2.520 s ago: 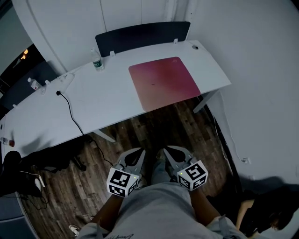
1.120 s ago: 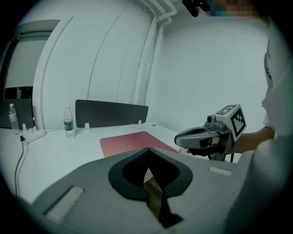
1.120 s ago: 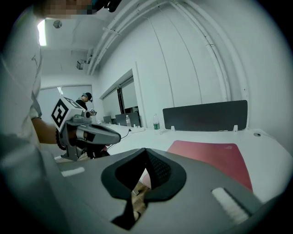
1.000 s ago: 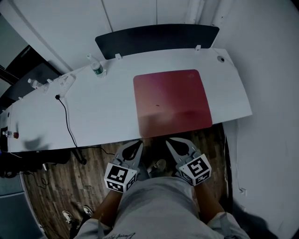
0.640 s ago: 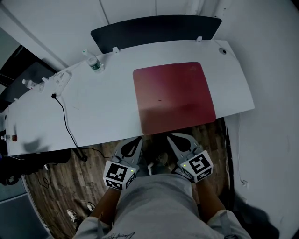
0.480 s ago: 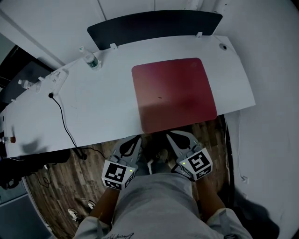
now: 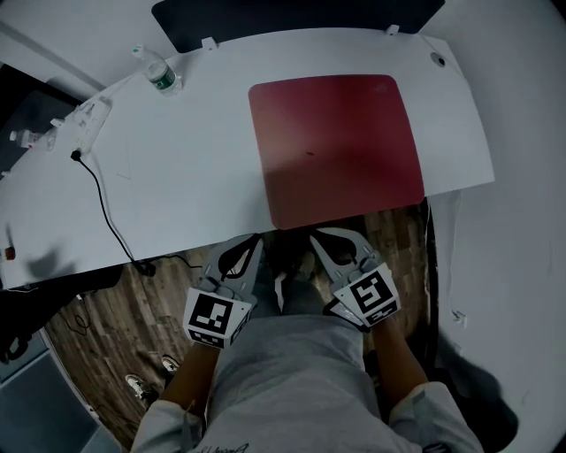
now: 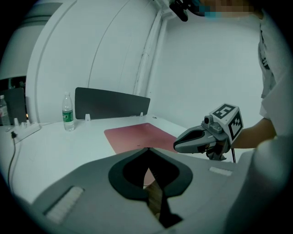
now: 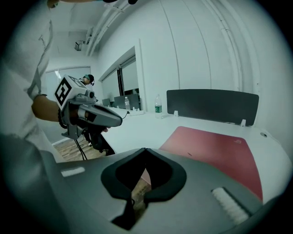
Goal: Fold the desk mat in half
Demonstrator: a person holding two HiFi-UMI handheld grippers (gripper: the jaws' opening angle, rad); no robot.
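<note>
Head view: we see the red desk mat (image 7: 340, 146) lying flat and fully spread on the white desk (image 7: 177, 168), toward its right end, with its near edge reaching the desk's front edge.
Mat state: it shows no crease, no raised corner and no overlap, so none of the fold is done.
Left claw: the left gripper (image 7: 251, 244) has its jaws pressed together at the tips with nothing between them. It hangs over the wooden floor (image 7: 106, 327), just short of the desk's front edge and apart from the mat.
Right claw: the right gripper (image 7: 320, 239) is likewise closed and empty, just beside the left one and under the mat's near edge as we look down.
Gripper views: each looks past its own closed tips toward the mat, which lies ahead untouched.
Bystanders: a water bottle (image 7: 157, 72), a black cable (image 7: 97, 199) and the dark divider panel (image 7: 292, 13) at the back all sit well apart from the mat.
Progress: we judge the task to be at its very start, with only the approach under way.
Left to do: we must open the jaws, pinch one edge or its corners, carry it over to the opposite edge, line the edges up and let go.
</note>
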